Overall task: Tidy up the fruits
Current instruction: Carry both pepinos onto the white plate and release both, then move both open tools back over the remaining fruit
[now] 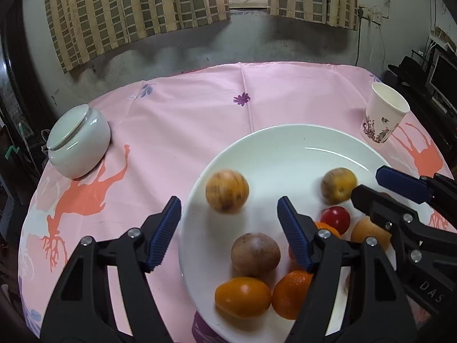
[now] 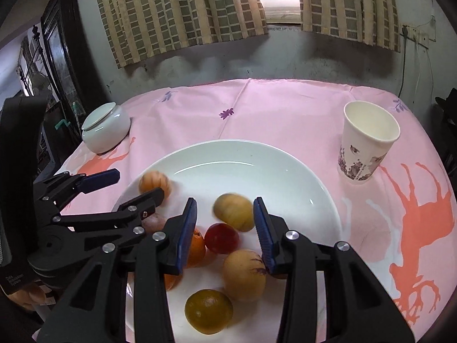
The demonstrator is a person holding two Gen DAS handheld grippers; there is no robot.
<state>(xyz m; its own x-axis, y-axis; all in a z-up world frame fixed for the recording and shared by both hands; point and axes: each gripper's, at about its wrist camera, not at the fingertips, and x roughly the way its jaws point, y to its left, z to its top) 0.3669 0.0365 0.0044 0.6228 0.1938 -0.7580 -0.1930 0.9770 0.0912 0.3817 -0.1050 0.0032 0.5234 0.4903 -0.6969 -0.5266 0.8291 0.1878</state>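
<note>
Right gripper (image 2: 225, 217) gapes over a seemingly loose blurred fruit (image 2: 234, 212).

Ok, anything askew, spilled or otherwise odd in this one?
Nothing spilled or damaged. The cup stands upright, the jar has its lid on, and all the fruit lies on the plate. The only oddity: two yellow fruits look motion-blurred, as if rolling. Both grippers are open and hold nothing.

lidded jar (image 1: 78, 140), paper cup (image 1: 384, 113), pink tablecloth (image 1: 200, 108)

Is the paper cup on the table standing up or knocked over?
Upright. The paper cup stands on its base on the pink tablecloth, open mouth facing up, nothing visible inside.
</note>
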